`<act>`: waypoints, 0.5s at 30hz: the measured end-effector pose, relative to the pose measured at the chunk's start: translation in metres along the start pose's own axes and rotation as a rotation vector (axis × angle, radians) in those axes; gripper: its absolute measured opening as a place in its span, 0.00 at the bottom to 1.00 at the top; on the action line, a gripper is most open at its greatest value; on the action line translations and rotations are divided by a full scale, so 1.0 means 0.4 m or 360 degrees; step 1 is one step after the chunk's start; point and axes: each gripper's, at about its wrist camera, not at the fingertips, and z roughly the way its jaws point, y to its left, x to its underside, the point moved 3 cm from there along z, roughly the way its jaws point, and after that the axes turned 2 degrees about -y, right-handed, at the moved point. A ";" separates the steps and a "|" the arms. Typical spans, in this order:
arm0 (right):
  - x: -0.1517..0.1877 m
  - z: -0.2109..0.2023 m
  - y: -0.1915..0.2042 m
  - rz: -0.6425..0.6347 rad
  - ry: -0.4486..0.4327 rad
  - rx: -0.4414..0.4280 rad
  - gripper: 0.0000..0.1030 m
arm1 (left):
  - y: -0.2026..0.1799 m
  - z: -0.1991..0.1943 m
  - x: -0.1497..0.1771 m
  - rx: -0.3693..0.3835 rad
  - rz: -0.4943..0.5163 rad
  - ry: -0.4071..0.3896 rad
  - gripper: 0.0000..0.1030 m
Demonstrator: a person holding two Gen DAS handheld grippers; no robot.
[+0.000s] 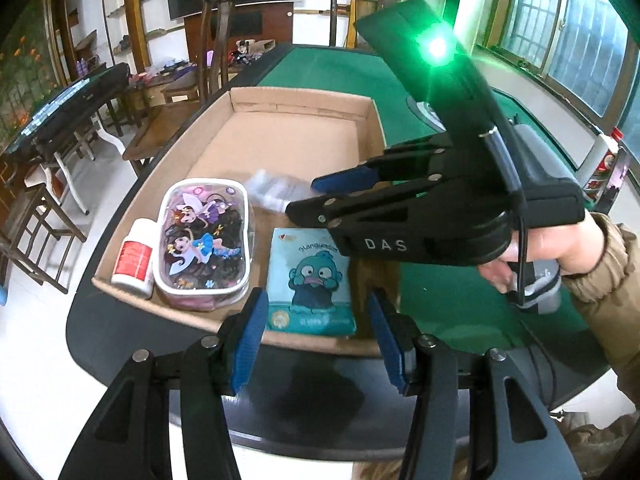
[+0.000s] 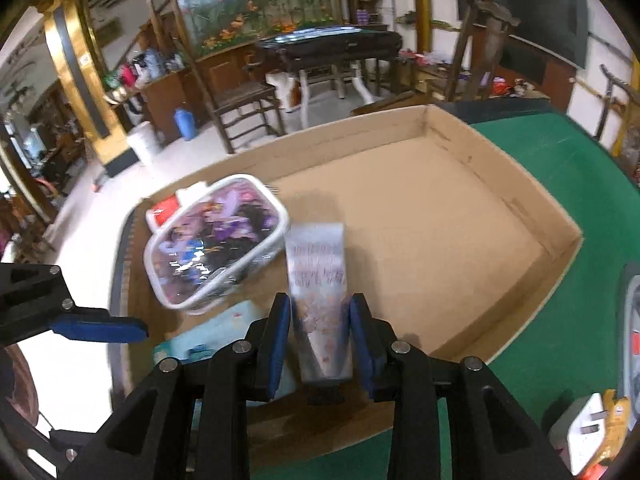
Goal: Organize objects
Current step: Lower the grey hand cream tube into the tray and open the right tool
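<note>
Here you are lowering the tube (image 2: pixel 318 280) into the box (image 2: pixel 460 216) with the right gripper (image 2: pixel 320 340), its jaws narrow and bracketing the tube's lower end just beside the pouch (image 2: pixel 216 240). The left gripper (image 1: pixel 318 340) is hovering part-open and empty over the tissue pack (image 1: pixel 310 276). Set the tube flat on bare cardboard, clear of the pouch, before you let go.

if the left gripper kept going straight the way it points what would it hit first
Most likely the blue tissue pack, which lies in the cardboard tray directly between and beyond the left gripper's open fingers. Depth is hard to judge in the fisheye view, so the tray's near edge could come first.
</note>
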 end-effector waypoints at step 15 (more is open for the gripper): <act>0.105 -0.287 -0.056 0.0284 -0.0298 0.0123 0.78 | -0.097 -0.125 -0.071 0.0023 -0.0031 -0.0369 0.75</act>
